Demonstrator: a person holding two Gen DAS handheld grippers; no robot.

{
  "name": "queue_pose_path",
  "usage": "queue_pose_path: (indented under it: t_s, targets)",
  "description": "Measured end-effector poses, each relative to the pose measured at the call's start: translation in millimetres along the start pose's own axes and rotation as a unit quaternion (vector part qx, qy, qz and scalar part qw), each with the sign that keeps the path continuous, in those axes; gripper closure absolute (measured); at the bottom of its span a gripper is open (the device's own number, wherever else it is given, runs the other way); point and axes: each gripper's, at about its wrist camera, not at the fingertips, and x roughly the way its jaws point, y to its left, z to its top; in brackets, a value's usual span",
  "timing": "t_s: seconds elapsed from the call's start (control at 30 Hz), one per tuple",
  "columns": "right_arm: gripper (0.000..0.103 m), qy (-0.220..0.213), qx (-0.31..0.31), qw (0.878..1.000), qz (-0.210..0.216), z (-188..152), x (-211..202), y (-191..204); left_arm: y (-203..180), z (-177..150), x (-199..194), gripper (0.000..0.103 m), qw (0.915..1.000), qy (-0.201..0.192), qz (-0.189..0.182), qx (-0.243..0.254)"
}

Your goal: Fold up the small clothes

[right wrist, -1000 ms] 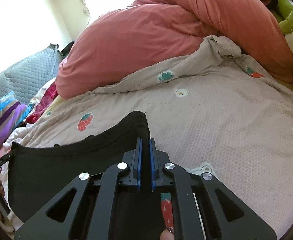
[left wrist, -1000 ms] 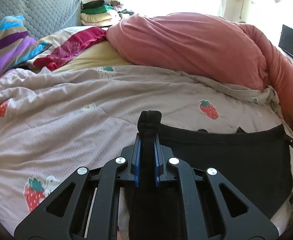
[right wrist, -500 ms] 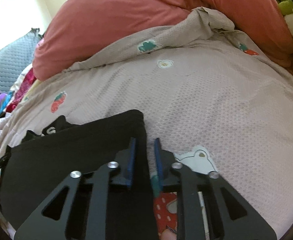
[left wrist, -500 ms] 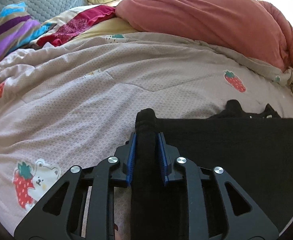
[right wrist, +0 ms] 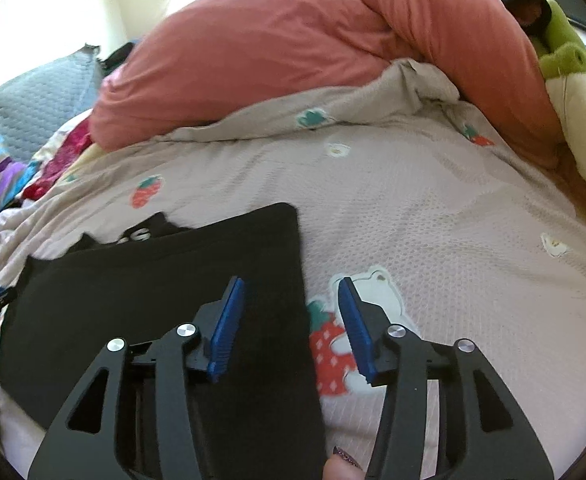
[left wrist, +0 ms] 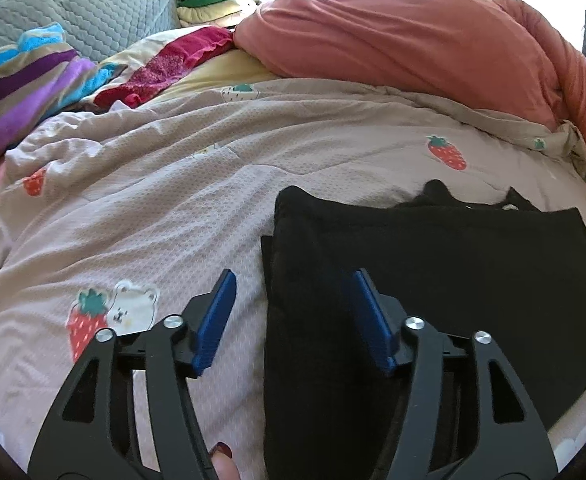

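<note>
The black garment [left wrist: 433, 280] lies flat on the pale strawberry-print quilt [left wrist: 153, 200] at the near side of the bed, folded over into a broad rectangle. A second layer peeks out along its far edge, with a scrap of white lettering showing there in the right wrist view. I read this as a fold just laid down: the top layer sits square over the lower one, so the cloth has been set where it can rest by itself.

My left gripper [left wrist: 291, 312] hangs over the garment's left edge. Its jaws have just been opening and now stand about half apart; the folded edge lies between them, but neither blue pad presses on it, so I hold nothing there. My right gripper [right wrist: 291, 320] is over the right edge in the same way: jaws just opened to a middling gap, the left pad above black cloth, the right pad above the bear-and-strawberry print, nothing pinched. Both point down at a slant toward the bed.

Farther off, a big pink duvet [left wrist: 413, 40] is heaped across the far side. A striped blanket [left wrist: 25, 88] and a grey quilted cushion [left wrist: 93, 12] lie far left; a green plush toy [right wrist: 565, 52] sits far right.
</note>
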Motion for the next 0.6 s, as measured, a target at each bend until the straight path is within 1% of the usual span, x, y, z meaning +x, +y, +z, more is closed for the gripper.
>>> queue_pose_path:
  t_s: [0.1,0.2,0.33,0.5,0.6]
  targets:
    - [0.047,-0.008,-0.022,1.000,0.010,-7.8,-14.2,10.3,-2.2,-6.6,-15.4,0.047,1.0000,-0.009,-0.002,0.001]
    - [0.046,-0.010,-0.039,0.999,0.020,-16.2,-25.6,20.6,-3.3,-14.0,-30.5,0.045,0.9999,-0.014,-0.009,-0.005]
    - [0.046,-0.002,-0.061,0.997,0.038,-27.6,-34.9,34.6,-8.0,-24.5,-46.3,0.045,0.9997,-0.018,-0.016,-0.005]
    - [0.046,0.021,-0.095,0.993,0.060,-46.3,-40.6,50.3,-16.7,-41.7,-49.4,0.043,0.9998,-0.001,-0.018,0.007]
    - [0.046,0.042,-0.111,0.991,0.060,-59.3,-39.4,54.0,-18.9,-54.4,-46.3,0.043,0.9998,0.015,-0.015,0.008]
